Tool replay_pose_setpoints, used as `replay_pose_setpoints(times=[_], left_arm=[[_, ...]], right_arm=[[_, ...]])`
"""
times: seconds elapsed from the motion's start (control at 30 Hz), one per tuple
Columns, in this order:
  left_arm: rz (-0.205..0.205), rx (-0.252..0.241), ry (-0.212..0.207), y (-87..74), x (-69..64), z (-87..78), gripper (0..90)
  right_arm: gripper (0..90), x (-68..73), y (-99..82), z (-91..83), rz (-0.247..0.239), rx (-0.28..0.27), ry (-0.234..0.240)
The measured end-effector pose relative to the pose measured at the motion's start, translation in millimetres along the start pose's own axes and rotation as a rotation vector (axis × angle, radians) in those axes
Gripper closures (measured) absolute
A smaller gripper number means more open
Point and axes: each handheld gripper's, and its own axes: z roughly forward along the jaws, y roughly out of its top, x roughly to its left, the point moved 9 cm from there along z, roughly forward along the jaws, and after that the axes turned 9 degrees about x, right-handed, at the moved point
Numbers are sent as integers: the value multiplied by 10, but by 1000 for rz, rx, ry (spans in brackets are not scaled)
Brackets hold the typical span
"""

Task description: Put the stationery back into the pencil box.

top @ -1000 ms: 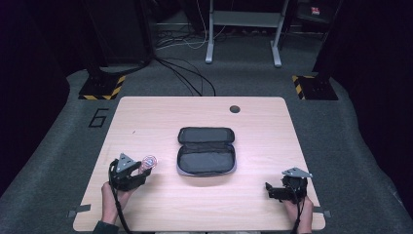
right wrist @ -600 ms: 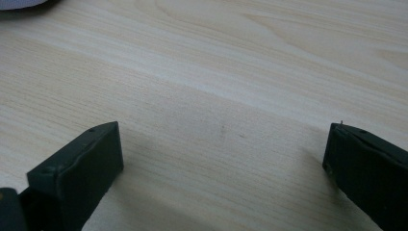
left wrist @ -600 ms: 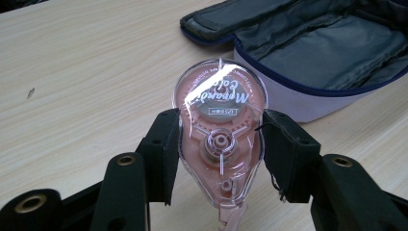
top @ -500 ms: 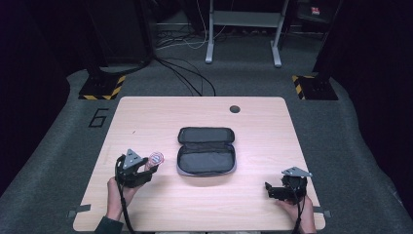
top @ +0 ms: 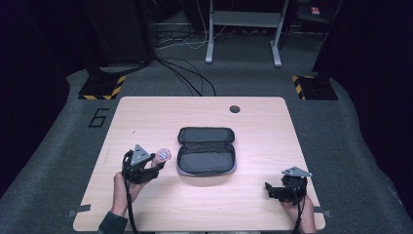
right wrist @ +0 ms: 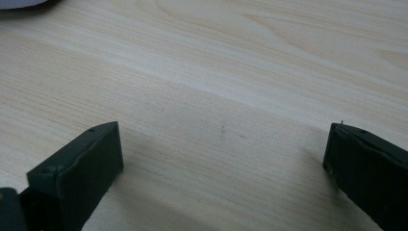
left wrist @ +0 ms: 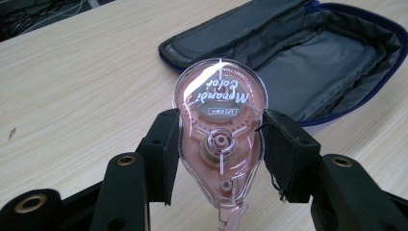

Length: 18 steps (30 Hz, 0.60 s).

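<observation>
1. On a pale wooden desk [top: 146, 112], the left gripper [top: 157, 161] is clamped on a pink, see-through correction tape dispenser [left wrist: 220, 130]. It holds the dispenser by its two flat sides, just left of an open dark pencil case [top: 206, 151].
2. The case lies in the middle of the desk with its lid folded back to the far side and its grey lining showing. My guess is that the dispenser is held this near so it can go into the case.
3. The right gripper [right wrist: 221, 168] rests low at the near right of the desk, well apart from the case. Its jaws are spread wide over bare wood and hold nothing, so it seems to be waiting.
4. The left gripper view shows the dispenser's round head with its printed label upside down, its inner wheel, and its narrow tip pointing back toward the hand. It also shows a blue edge on the case.
5. The high view shows the whole layout: a hand on each gripper, the case between them, and a small dark hole [top: 234, 108] at the far edge.
</observation>
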Motion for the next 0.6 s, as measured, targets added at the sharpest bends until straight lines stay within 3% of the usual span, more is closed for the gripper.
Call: replay_pose_setpoints(times=[0.6], left_arm=[[46,-10,-56,243,-244,254,500]], right_arm=[[0,-1,-1,0,3,1,-4]])
